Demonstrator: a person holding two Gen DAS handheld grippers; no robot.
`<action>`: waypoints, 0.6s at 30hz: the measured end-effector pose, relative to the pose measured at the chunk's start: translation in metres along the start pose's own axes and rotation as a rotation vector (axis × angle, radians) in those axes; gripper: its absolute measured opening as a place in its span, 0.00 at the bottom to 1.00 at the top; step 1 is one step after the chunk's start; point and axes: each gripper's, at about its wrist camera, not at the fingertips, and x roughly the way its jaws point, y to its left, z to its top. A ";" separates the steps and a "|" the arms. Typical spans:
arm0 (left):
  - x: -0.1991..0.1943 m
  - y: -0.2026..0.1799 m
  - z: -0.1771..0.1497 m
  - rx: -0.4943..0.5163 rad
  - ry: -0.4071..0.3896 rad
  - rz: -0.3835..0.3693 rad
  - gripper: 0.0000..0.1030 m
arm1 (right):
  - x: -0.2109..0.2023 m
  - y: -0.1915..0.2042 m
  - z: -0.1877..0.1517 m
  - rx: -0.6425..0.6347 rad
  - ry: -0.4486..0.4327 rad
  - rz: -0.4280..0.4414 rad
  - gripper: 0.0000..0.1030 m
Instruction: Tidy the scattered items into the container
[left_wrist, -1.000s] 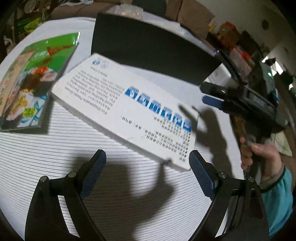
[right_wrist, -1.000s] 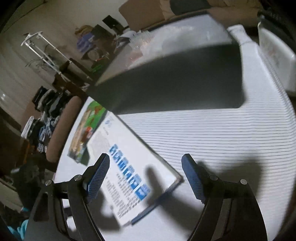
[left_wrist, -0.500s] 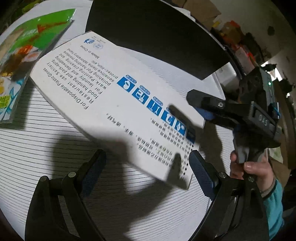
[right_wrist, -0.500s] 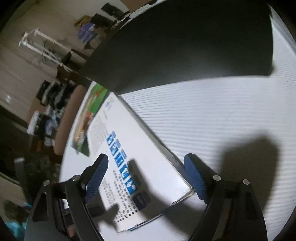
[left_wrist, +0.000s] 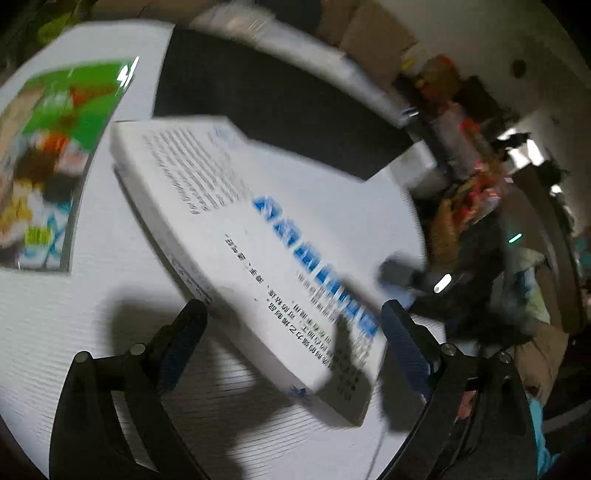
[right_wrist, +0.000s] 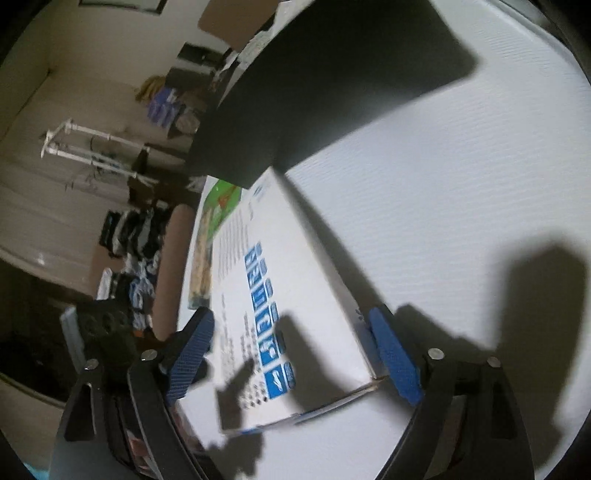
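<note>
Right wrist view: my right tool (right_wrist: 291, 354) is spread wide, its blue pads flanking the near end of the box (right_wrist: 303, 295) without visibly touching it. My left tool (left_wrist: 291, 343) is wide too, straddling the box's near corner from the other side; contact there is too blurred to tell. The box lies flat on the white ribbed bench (right_wrist: 461, 192), white card with a row of blue icons and small print. I judge it light and fairly stiff, though thin card could dent and the loose flap at its near end may give. I would take it across the short width, near the end, pads on the side walls. Just beyond it lies a green packet (left_wrist: 55, 158), and farther back sits the dark container (right_wrist: 332, 85), near the box's far end.
</note>
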 end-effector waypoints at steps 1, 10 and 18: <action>-0.007 -0.006 0.002 0.016 -0.016 -0.018 0.91 | 0.001 -0.003 -0.005 0.016 0.007 0.005 0.92; -0.018 -0.044 0.018 0.038 -0.048 -0.272 0.91 | 0.011 -0.016 -0.048 0.121 0.107 0.102 0.92; 0.012 -0.088 0.010 0.131 0.023 -0.239 0.91 | -0.052 -0.026 -0.049 0.037 -0.042 -0.114 0.92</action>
